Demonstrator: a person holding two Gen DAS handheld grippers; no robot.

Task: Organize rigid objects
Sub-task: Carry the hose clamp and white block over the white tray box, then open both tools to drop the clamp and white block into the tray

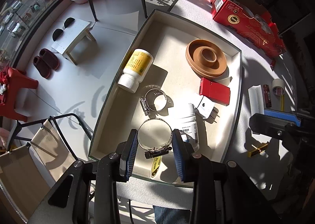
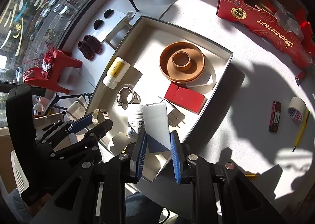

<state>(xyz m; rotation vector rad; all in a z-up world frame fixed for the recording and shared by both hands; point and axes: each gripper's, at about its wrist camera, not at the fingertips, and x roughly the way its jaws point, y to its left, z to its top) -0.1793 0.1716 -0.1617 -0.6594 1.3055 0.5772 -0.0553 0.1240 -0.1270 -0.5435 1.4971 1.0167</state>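
Observation:
My left gripper (image 1: 154, 138) is shut on a metal hose clamp (image 1: 154, 135) and holds it over the near end of the open white box (image 1: 239, 78); the clamp also shows in the right wrist view (image 2: 100, 116). My right gripper (image 2: 158, 139) is shut on a white block (image 2: 157, 123) above the box's near right edge (image 2: 222, 74). In the box lie a yellow-label bottle (image 1: 135, 67), a second hose clamp (image 1: 156, 99), a brown ring dish (image 1: 206, 57), a red case (image 1: 215, 91), a white plug adapter (image 1: 205, 107) and a white bottle (image 1: 187, 125).
On the table right of the box lie a red carton (image 2: 263, 17), a tape roll (image 2: 297, 109), a dark red bar (image 2: 275, 116), a yellow pen (image 2: 301, 129) and a small yellow piece (image 1: 258, 149). A yellow tape roll (image 1: 156, 166) sits at the box's near end. Chairs and stools stand on the floor left.

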